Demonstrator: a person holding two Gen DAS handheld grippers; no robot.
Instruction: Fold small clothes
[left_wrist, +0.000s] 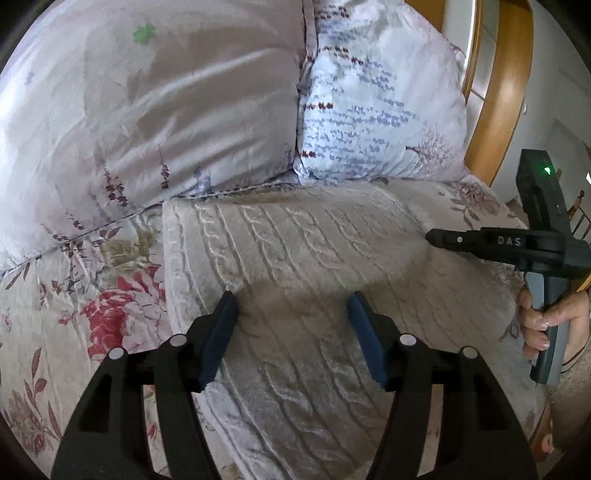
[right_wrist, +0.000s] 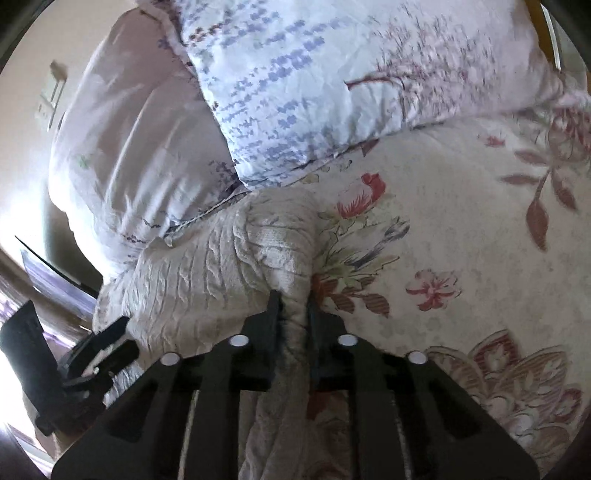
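Basically, the cable-knit garment (left_wrist: 295, 266) lay spread on the bed's floral bedspread (left_wrist: 92, 314), its far edge touching the two pillows (left_wrist: 166, 110) at the head. It looked soft, plush and light, so it would likely drape and sag rather than hold a crease; edges and corners were your best holds. Your right gripper (right_wrist: 293, 306) was clenched on the garment's right-hand edge, fabric bunched between its fingers. Your left gripper (left_wrist: 291, 332) hung released over the middle of the knit, jaws wide, nothing held. The bedspread was soft and would give under pressure. A wooden headboard (left_wrist: 506, 92) curved behind the pillows, pale wall beyond it.
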